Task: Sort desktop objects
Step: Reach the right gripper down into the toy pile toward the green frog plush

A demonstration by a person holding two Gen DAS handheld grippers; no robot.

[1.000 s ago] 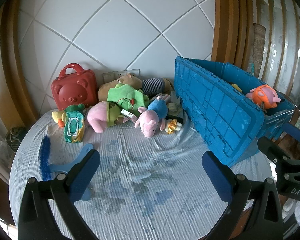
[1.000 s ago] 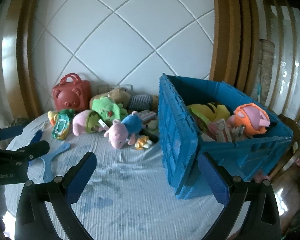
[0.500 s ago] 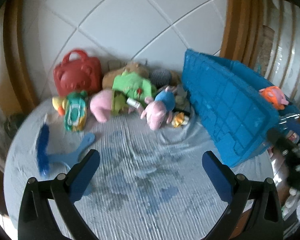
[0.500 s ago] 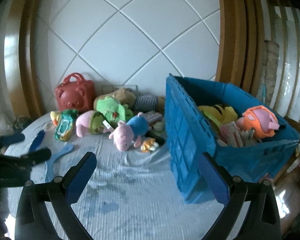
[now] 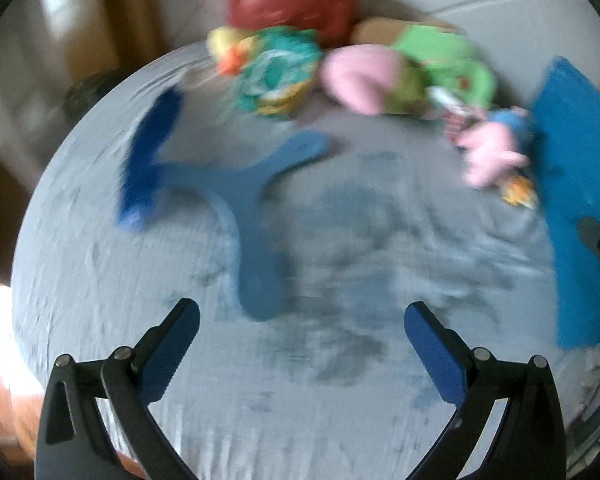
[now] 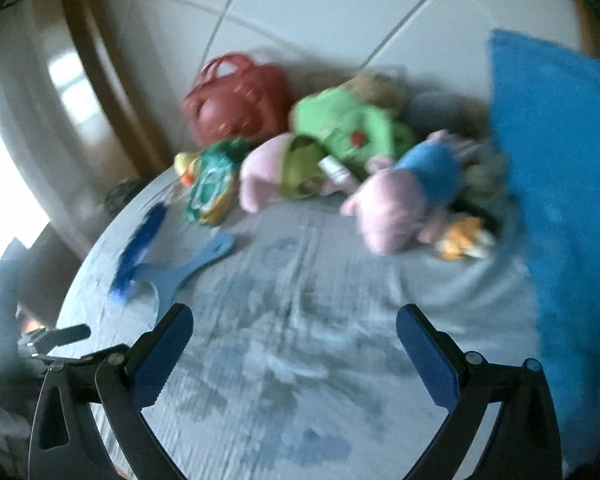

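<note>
Both views motion-blurred. Left gripper (image 5: 302,320) spread wide, empty, above the round table (image 5: 340,420). Right gripper (image 6: 294,320) likewise spread, empty.

Loose items: blue brush (image 5: 236,196) lies flat at 11 o'clock of the left gripper, handle end nearest. Toys piled at 12 to 1 o'clock: red bag (image 5: 292,0), green plush (image 5: 448,64), pink pig plush (image 6: 404,204). Blue bin (image 5: 572,208) stands at 3 o'clock; its contents are hidden here.

Judgement: sorting is mid-way, with an approach under way, likely toward the brush. Next move calls for lowering the left fingers astride the handle.

Room: bare cloth at centre; table edge close at 9 o'clock, bin wall crowds the right.
</note>
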